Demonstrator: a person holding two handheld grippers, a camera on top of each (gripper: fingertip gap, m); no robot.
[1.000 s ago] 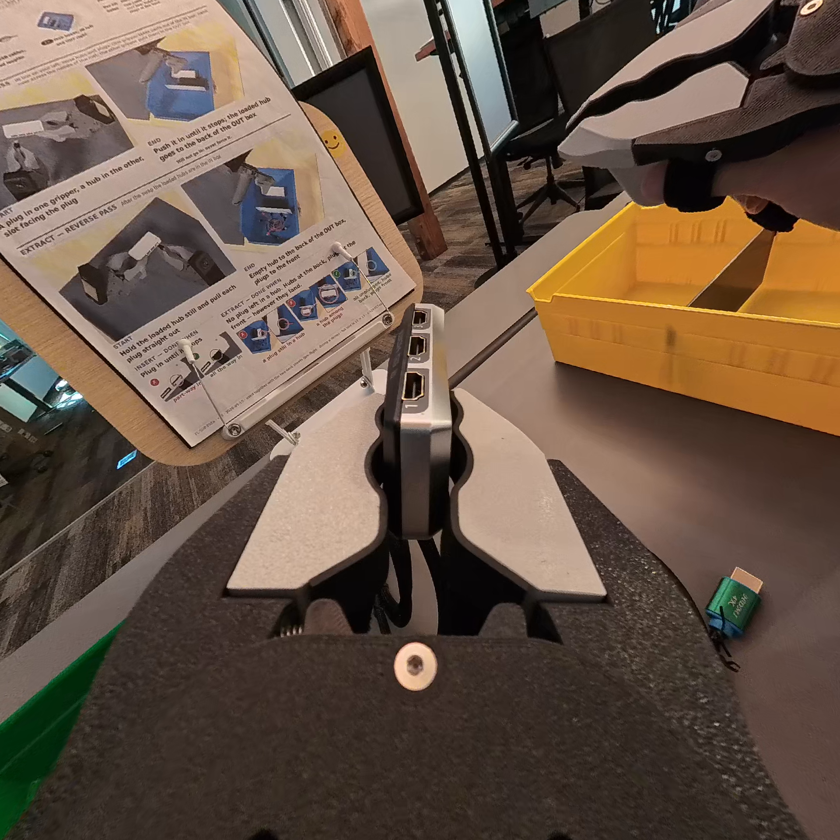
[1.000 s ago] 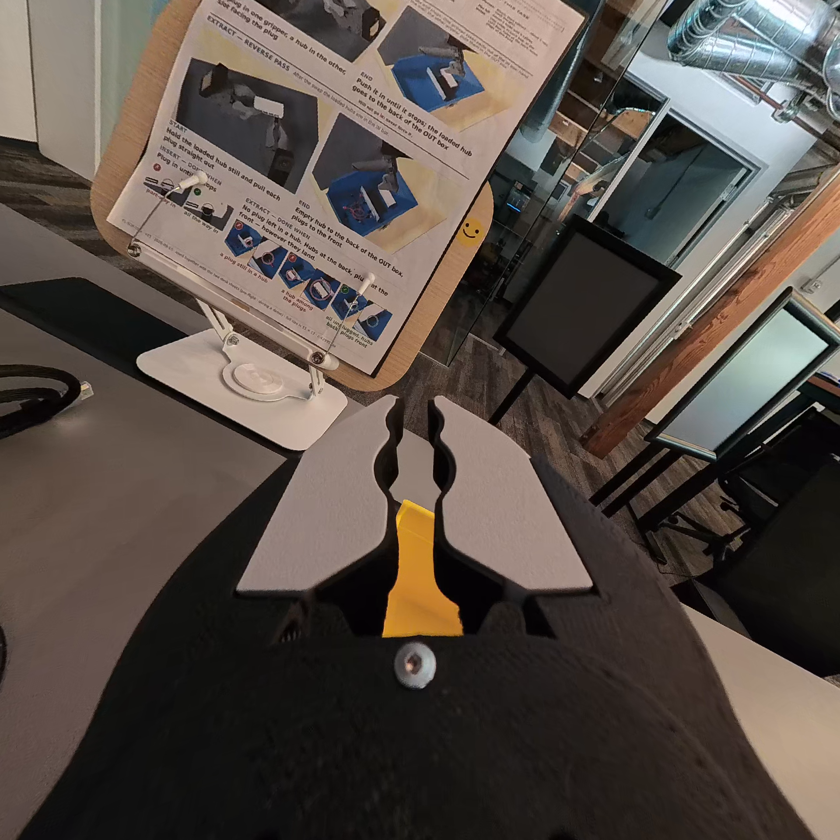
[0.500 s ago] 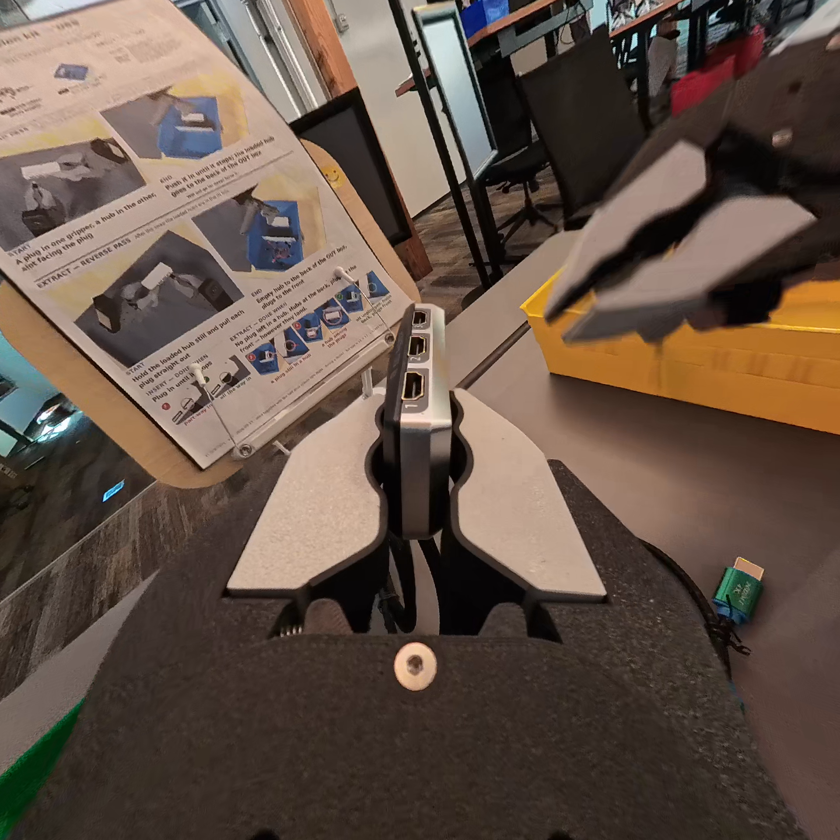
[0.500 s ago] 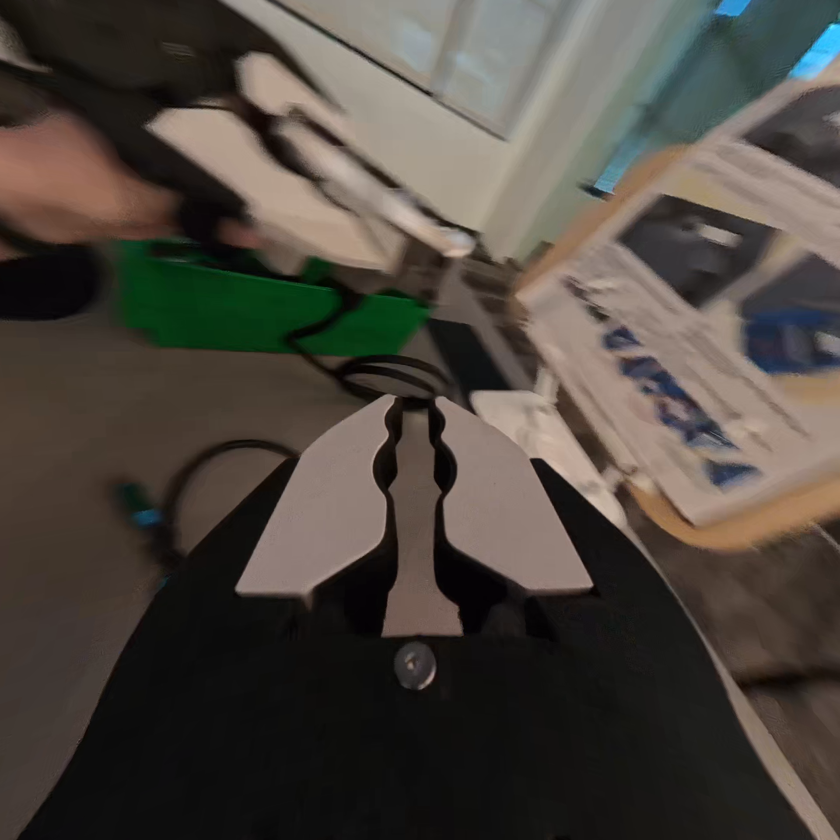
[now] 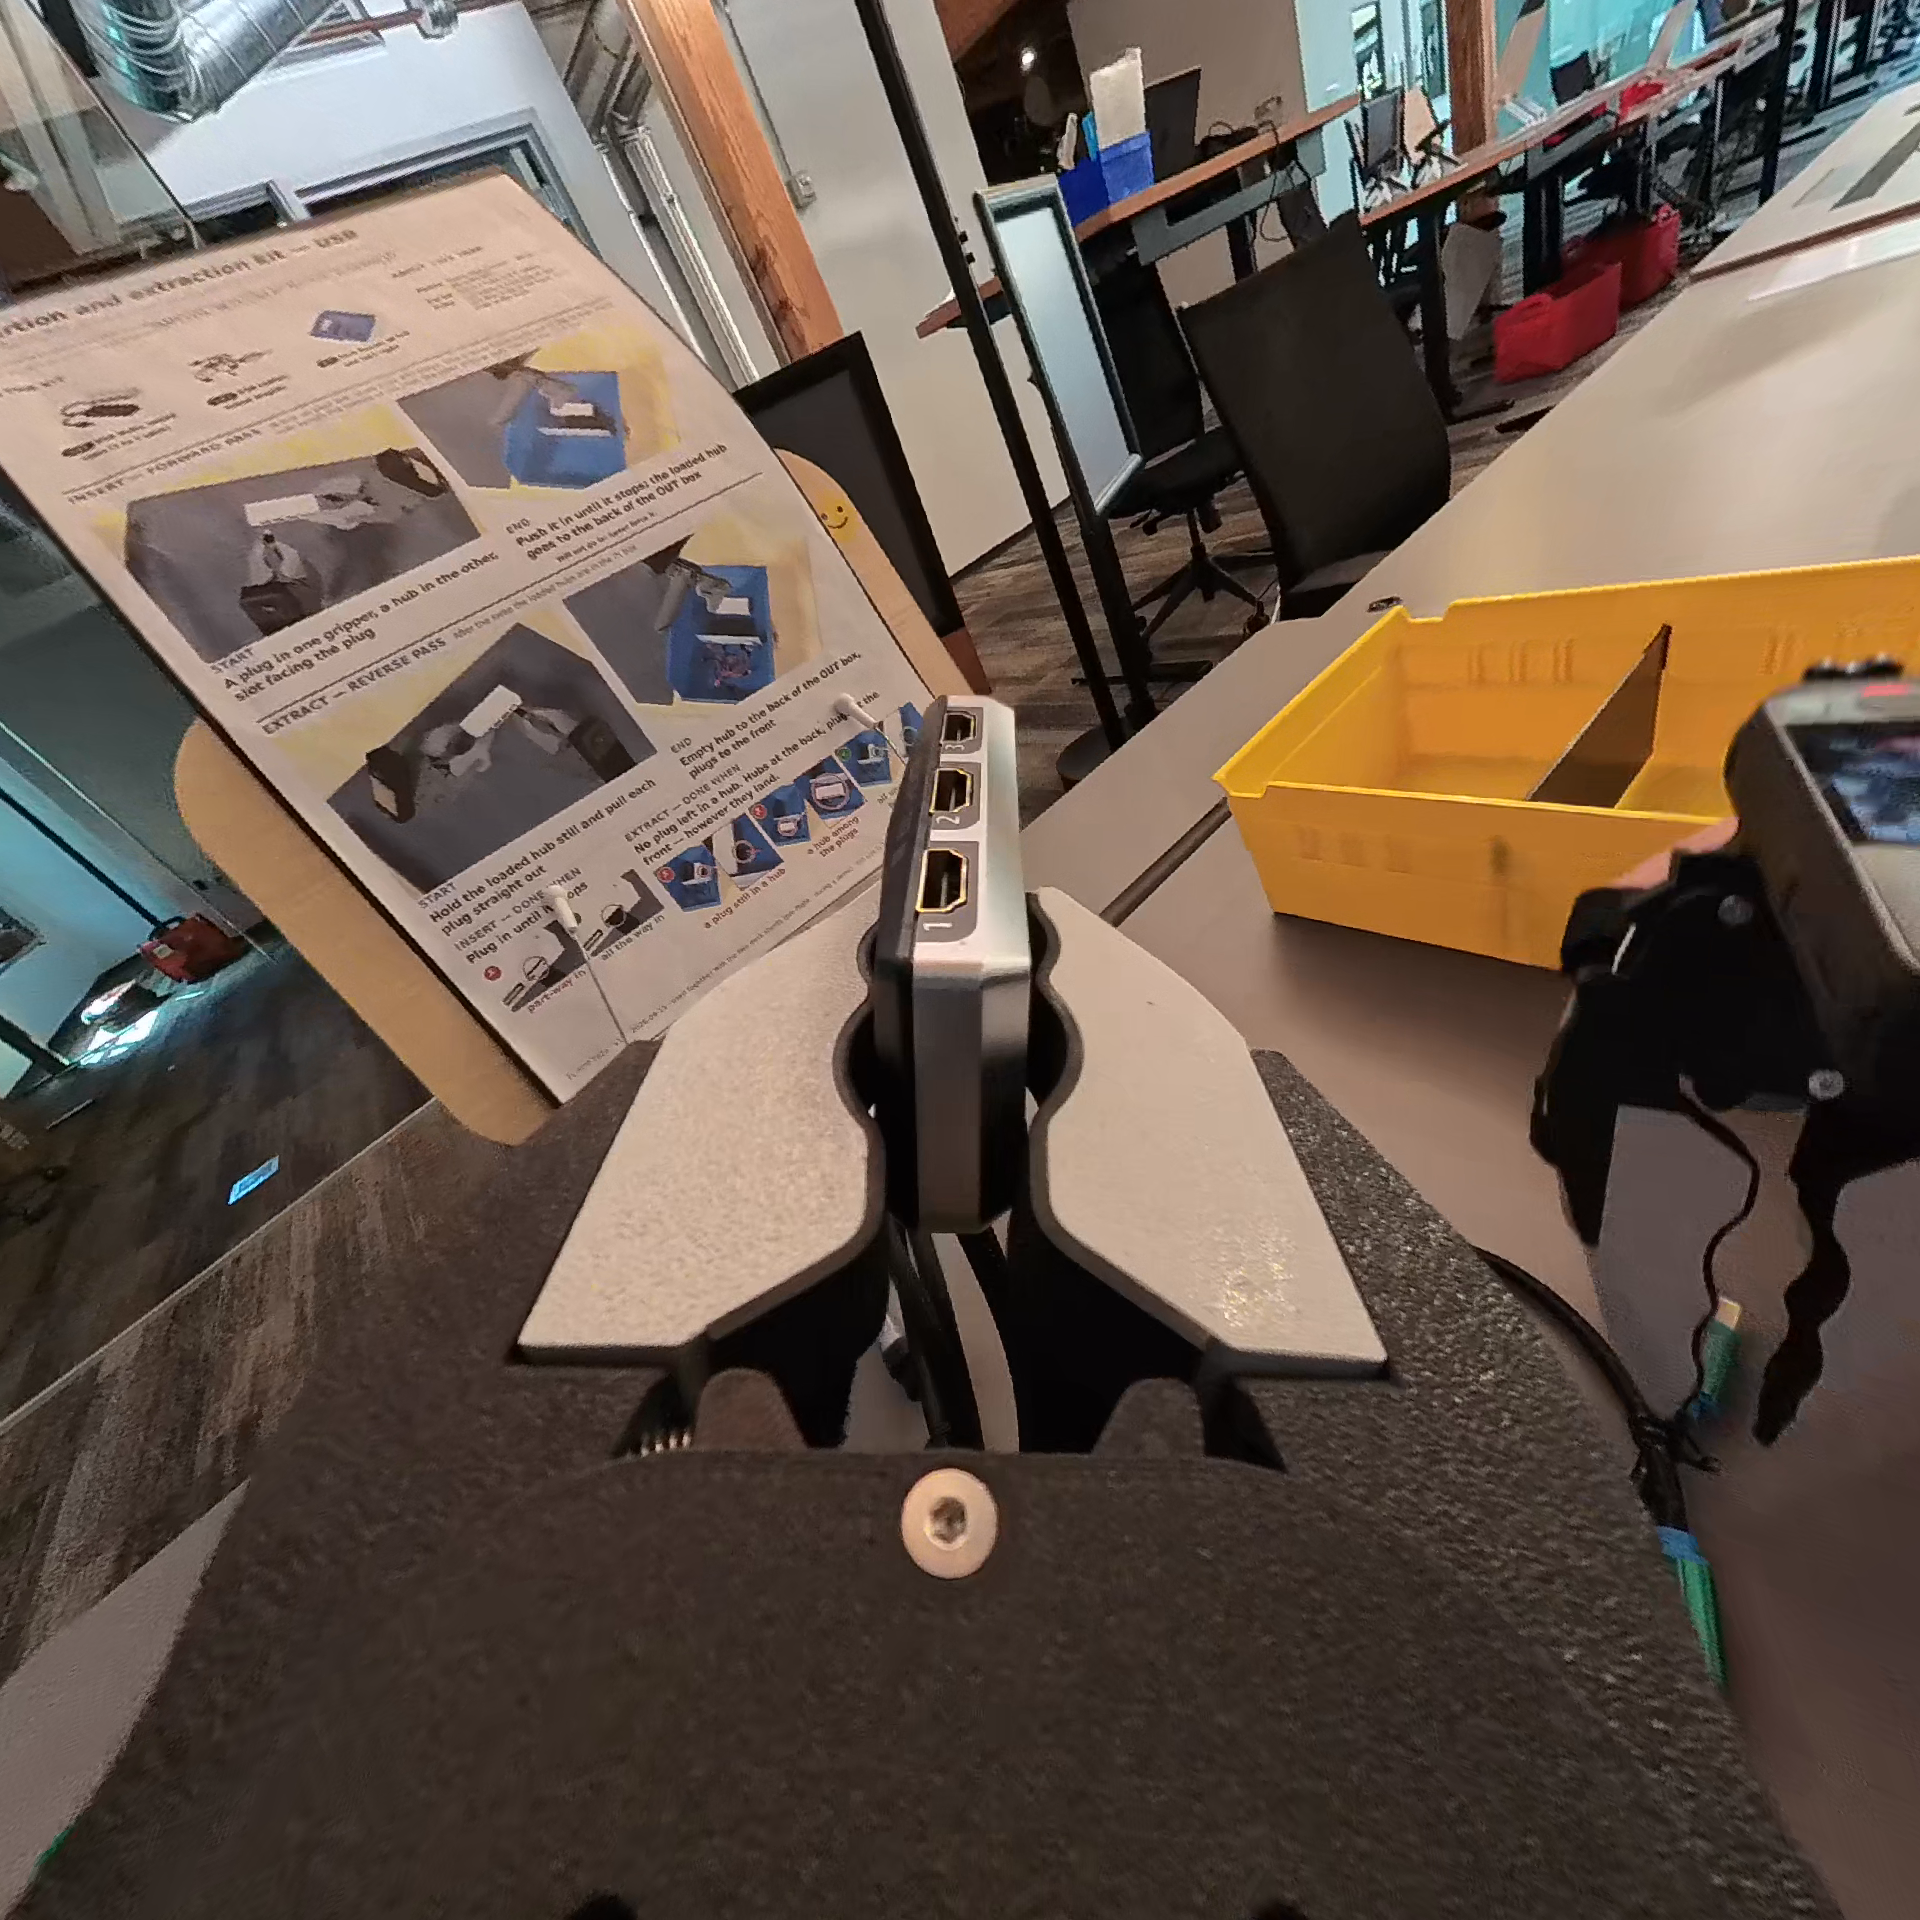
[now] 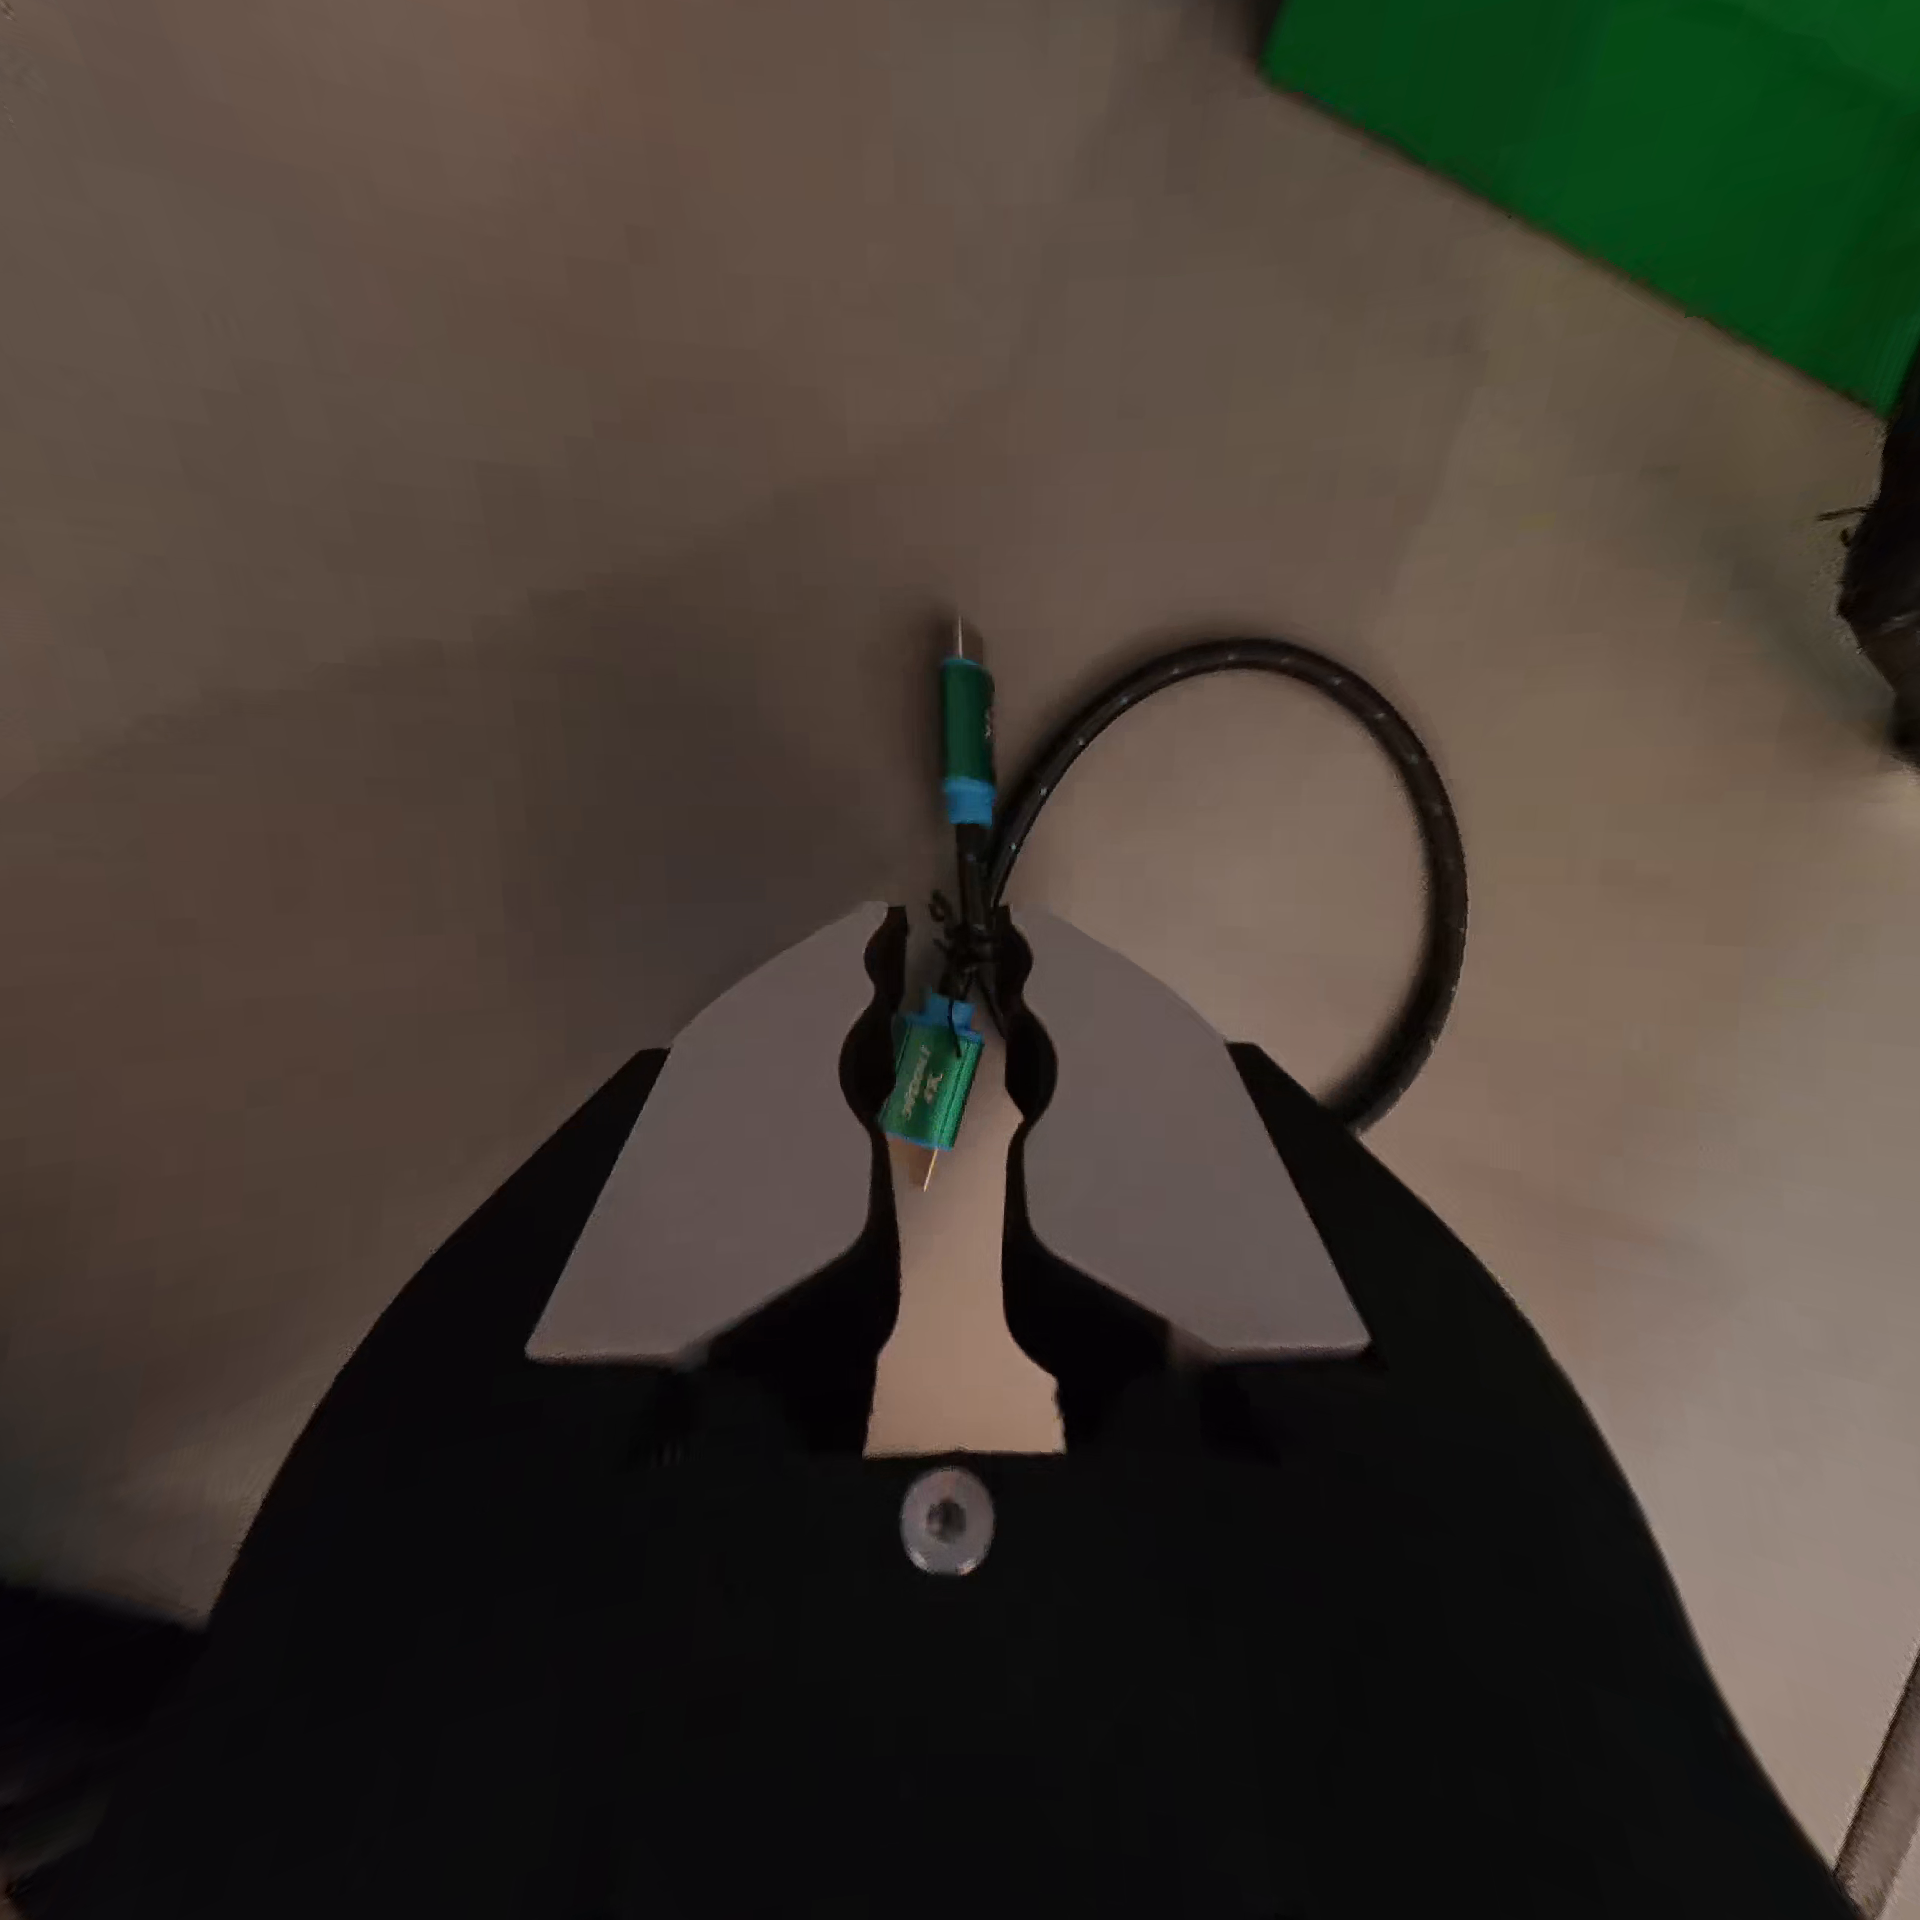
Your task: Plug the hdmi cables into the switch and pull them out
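Observation:
My left gripper (image 5: 954,914) is shut on the grey HDMI switch (image 5: 951,831). It holds the switch upright on edge, with three empty ports facing me. My right gripper (image 6: 954,914) points down at the table and is open. One green HDMI plug (image 6: 928,1086) lies between its fingers, with a gap on both sides. The cable's second green plug (image 6: 966,717) lies just beyond the fingertips, and the black cable (image 6: 1444,831) loops to the right. In the left wrist view the right gripper (image 5: 1683,1340) straddles the plug (image 5: 1720,1361).
A yellow divided bin (image 5: 1455,831) stands on the grey table (image 5: 1403,1018) at the right. An instruction sheet on a wooden stand (image 5: 468,623) stands behind the switch. A green bin (image 6: 1621,156) is at the far corner of the right wrist view. Tip to tip, the grippers are about 25 cm apart.
My right gripper has swung from facing the instruction stand to pointing down over the green plug, and its jaws are slightly wider apart. My left gripper still holds the switch, tilted slightly.

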